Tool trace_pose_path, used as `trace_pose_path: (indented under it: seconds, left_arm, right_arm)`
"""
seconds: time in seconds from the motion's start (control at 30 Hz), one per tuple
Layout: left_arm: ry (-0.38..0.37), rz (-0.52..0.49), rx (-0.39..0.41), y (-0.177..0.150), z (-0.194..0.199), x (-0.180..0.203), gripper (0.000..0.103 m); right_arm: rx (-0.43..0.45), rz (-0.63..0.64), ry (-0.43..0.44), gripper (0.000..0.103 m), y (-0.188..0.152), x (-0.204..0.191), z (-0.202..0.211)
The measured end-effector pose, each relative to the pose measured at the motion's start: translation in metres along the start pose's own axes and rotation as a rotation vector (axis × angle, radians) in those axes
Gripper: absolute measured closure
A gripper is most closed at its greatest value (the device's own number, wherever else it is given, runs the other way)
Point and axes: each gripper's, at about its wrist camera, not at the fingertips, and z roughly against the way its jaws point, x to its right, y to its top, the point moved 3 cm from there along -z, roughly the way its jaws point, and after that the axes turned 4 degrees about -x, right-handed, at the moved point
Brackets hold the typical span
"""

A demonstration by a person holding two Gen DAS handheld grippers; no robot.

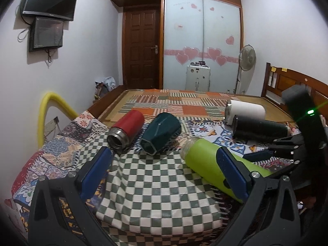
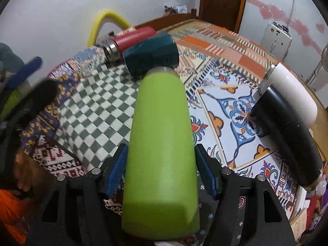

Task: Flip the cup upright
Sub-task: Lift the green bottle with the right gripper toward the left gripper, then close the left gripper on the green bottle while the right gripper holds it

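Note:
A lime green cup (image 1: 207, 162) lies on its side on the checked cloth (image 1: 147, 188), mouth pointing away to the left. It fills the middle of the right wrist view (image 2: 162, 143). My right gripper (image 2: 162, 170) has its blue pads (image 2: 117, 170) against both sides of the cup's lower body. My left gripper (image 1: 166, 172) is open and empty; its right pad (image 1: 231, 170) stands in front of the green cup, its left pad (image 1: 96, 170) over the cloth.
A red cup (image 1: 127, 129), a dark teal cup (image 1: 160, 135), a white cup (image 1: 246, 110) and a black cup (image 1: 260, 129) lie on their sides on the patterned bed cover (image 1: 61, 143). A yellow padded rail (image 1: 51, 112) stands at the left. A wooden headboard (image 1: 291, 82) is at the right.

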Motion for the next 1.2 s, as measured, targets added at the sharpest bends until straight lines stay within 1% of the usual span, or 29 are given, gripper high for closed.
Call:
trace_pose_path:
  seconds: [0.07,0.17,0.27,0.3,0.33,0.4,0.43,0.5,0.53,0.6,0.7,0.8,0.83,0.9,1.03,1.07,1.1,1.13,1.17,1.2]
  left_arm:
    - [-0.017,-0.007,-0.025,0.005,-0.004,0.006,0.0]
    - [-0.041,-0.018,-0.096,0.011,-0.017,0.019,0.0]
    - [-0.069,-0.034,-0.162,0.016,-0.031,0.035,0.0]
    - [-0.072,-0.04,-0.181,0.017,-0.036,0.04,0.0]
    - [-0.071,-0.049,-0.207,0.019,-0.043,0.048,0.0]
    - [-0.077,-0.06,-0.257,0.02,-0.058,0.06,0.0]
    - [-0.085,-0.067,-0.283,0.019,-0.065,0.066,0.0]
    - [-0.086,-0.087,-0.353,0.016,-0.084,0.08,0.0]
    - [-0.098,-0.076,-0.369,0.016,-0.092,0.085,0.0]
    - [-0.098,-0.064,-0.395,0.018,-0.099,0.091,0.0]
    - [-0.125,-0.051,-0.448,0.019,-0.11,0.101,0.0]
    - [-0.162,-0.015,-0.535,0.011,-0.124,0.109,0.0]
    - [-0.144,-0.011,-0.556,0.007,-0.128,0.111,0.0]
    - [-0.122,-0.017,-0.555,0.005,-0.132,0.114,0.0]
    - [-0.153,-0.06,-0.54,0.004,-0.131,0.115,0.001]
    - [-0.164,-0.067,-0.541,0.004,-0.129,0.113,0.003]
    - [-0.175,-0.08,-0.542,0.005,-0.127,0.11,0.009]
    - [-0.183,-0.1,-0.541,0.005,-0.126,0.108,0.017]
    - [-0.188,-0.136,-0.534,0.007,-0.123,0.106,0.022]
    - [-0.188,-0.172,-0.527,0.007,-0.119,0.104,0.03]
  right_arm:
    - [0.05,-0.002,-0.01,0.041,-0.003,0.003,0.015]
    - [0.146,-0.015,-0.042,0.041,-0.011,0.011,0.044]
    - [0.23,-0.035,-0.11,0.04,-0.02,0.02,0.068]
    - [0.272,-0.049,-0.137,0.037,-0.024,0.027,0.079]
    - [0.298,-0.059,-0.155,0.033,-0.028,0.03,0.085]
    - [0.35,-0.078,-0.19,0.027,-0.033,0.038,0.096]
    - [0.379,-0.097,-0.211,0.027,-0.038,0.044,0.101]
    - [0.399,-0.123,-0.213,0.027,-0.039,0.053,0.106]
    - [0.414,-0.145,-0.206,0.027,-0.044,0.059,0.109]
    - [0.425,-0.167,-0.193,0.027,-0.049,0.064,0.11]
    - [0.439,-0.189,-0.203,0.027,-0.055,0.074,0.108]
    - [0.446,-0.201,-0.202,0.027,-0.061,0.082,0.105]
    - [0.446,-0.205,-0.195,0.027,-0.063,0.085,0.105]
    - [0.449,-0.215,-0.184,0.027,-0.065,0.089,0.103]
    - [0.45,-0.232,-0.16,0.027,-0.071,0.095,0.1]
    - [0.448,-0.232,-0.154,0.027,-0.071,0.096,0.1]
    - [0.447,-0.231,-0.151,0.027,-0.072,0.096,0.098]
    - [0.448,-0.229,-0.154,0.027,-0.072,0.096,0.098]
    - [0.449,-0.226,-0.155,0.027,-0.072,0.095,0.098]
    - [0.451,-0.225,-0.156,0.027,-0.073,0.095,0.098]
